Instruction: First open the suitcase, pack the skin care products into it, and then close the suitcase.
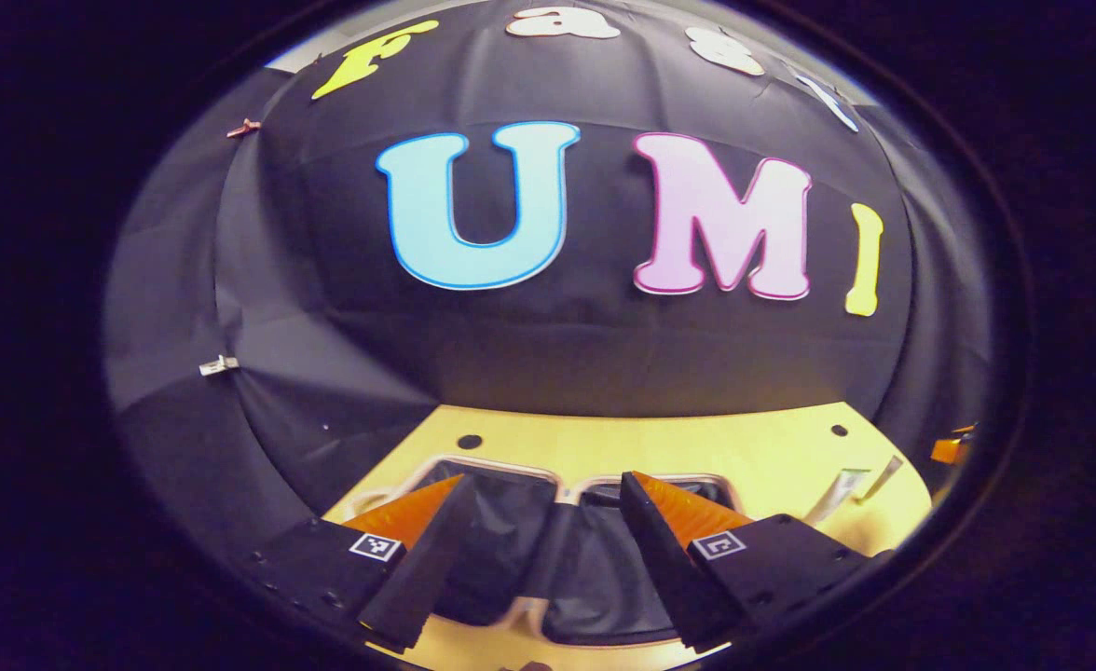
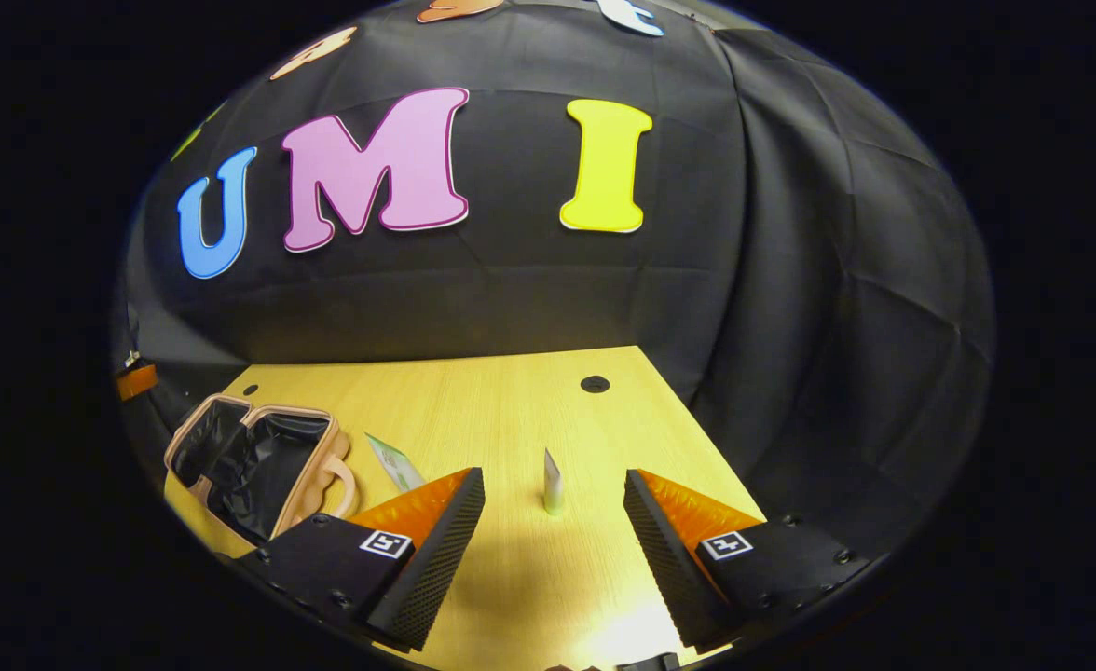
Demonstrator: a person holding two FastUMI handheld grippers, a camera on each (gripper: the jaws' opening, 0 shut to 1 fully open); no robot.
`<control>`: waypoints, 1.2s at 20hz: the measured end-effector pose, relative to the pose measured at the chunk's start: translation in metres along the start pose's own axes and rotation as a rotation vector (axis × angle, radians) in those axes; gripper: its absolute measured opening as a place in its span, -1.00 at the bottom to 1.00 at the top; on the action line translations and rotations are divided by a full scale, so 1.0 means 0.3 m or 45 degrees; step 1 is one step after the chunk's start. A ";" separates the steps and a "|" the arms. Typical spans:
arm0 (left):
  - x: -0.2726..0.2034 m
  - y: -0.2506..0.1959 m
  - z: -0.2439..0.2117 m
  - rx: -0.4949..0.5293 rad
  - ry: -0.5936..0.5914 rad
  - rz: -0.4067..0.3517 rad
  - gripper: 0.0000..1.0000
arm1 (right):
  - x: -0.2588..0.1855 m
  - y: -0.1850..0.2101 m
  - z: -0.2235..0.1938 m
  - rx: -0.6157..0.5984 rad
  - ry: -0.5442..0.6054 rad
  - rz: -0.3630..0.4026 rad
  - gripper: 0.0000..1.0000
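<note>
In the left gripper view, the left gripper (image 1: pixel 542 536) has its fingers spread wide apart with nothing between them. It hangs just above the open suitcase (image 1: pixel 511 559), whose dark lining shows in the gap between the fingers. The case's pale rim (image 1: pixel 497 463) runs across just past the fingertips, and two lined halves lie side by side with a fold between them. The case rests on the light wooden surface (image 1: pixel 753 457). Off to the right on that surface, well apart from the case, lie two slim skin care tubes (image 1: pixel 842 494); one is whitish and the other shows as a thin dark-tipped stick near the edge.

In the right gripper view, the right gripper (image 2: pixel 554 522) is likewise wide open and holds nothing. Between its fingertips, and touching neither one, a small pale tube (image 2: pixel 553 485) stands upright on the surface (image 2: pixel 511 410). To the left, just beside the left fingertip, a second tube (image 2: pixel 395 461) with green print lies flat and slanted. Farther left, near the surface's edge, the suitcase (image 2: pixel 254 461) lies open, with its tan shell and handle loop turned toward the tubes and its black lining showing in both halves. Two dark round holes mark the surface near its far edge. The black cloth wall stands behind.
</note>
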State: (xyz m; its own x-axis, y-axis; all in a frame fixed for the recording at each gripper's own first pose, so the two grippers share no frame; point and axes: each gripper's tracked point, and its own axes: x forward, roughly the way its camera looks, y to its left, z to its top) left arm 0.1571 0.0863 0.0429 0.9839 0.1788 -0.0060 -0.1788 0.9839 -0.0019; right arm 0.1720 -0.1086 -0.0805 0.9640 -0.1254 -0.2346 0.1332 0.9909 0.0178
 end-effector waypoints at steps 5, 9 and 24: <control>-0.016 -0.518 -0.170 0.003 0.053 -0.193 0.94 | 0.090 -0.049 -0.056 0.032 0.051 0.086 0.92; 0.018 -0.833 -0.307 0.037 0.067 -0.385 0.95 | 0.144 -0.078 -0.132 0.026 0.105 0.148 0.94; 0.453 -1.097 -0.752 0.149 0.394 -0.385 0.77 | 0.454 -0.064 -0.332 0.178 0.241 0.266 0.96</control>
State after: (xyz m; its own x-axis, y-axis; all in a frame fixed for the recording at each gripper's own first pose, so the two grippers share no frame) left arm 0.3483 -0.2138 -0.1830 0.9405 -0.1089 -0.3218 0.1362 0.9886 0.0636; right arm 0.2777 -0.1399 -0.2095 0.9157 0.1043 -0.3881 -0.0199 0.9763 0.2153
